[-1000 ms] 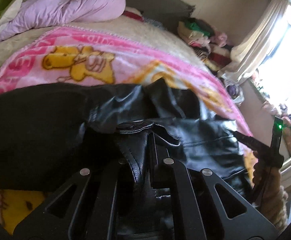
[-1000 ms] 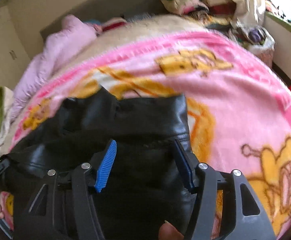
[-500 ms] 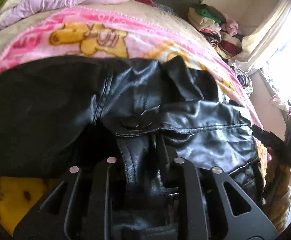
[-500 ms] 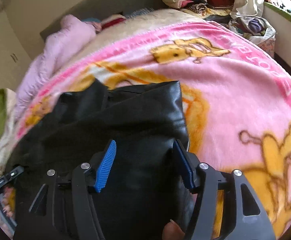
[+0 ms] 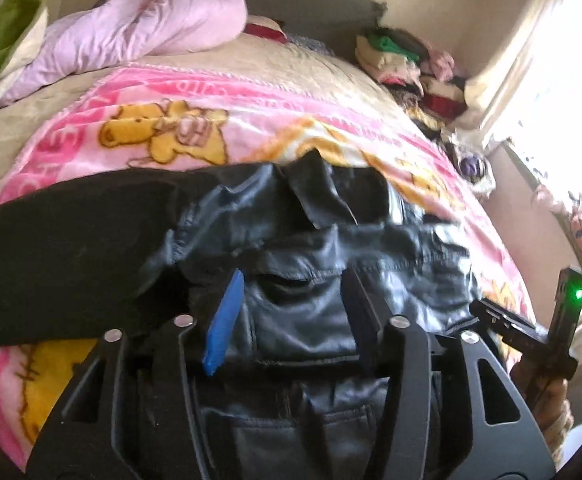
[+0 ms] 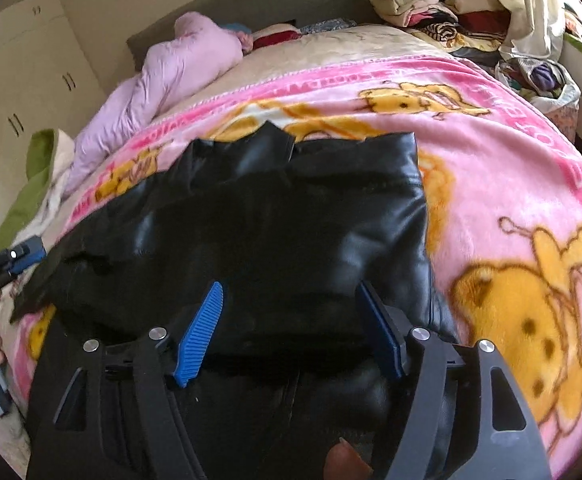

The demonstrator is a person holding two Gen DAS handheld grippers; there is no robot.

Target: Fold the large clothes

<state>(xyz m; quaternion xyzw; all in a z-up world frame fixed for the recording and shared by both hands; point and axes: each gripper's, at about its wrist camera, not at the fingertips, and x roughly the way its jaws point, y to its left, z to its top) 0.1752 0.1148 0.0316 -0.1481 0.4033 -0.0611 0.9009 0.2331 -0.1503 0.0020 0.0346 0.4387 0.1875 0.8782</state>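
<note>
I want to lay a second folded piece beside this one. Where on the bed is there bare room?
Free: pink blanket right of the black leather garment, and the strip between it and the cream bedspread. Crowded: lilac quilt at the headboard, clothes pile far right.

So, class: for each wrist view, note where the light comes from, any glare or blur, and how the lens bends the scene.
Left wrist view: the window at right is blown out white, the black jacket is slightly motion-blurred, and the corners are dark. Right wrist view: sharper, soft sheen on the jacket, and the pink blanket bulges from fisheye distortion.
</note>
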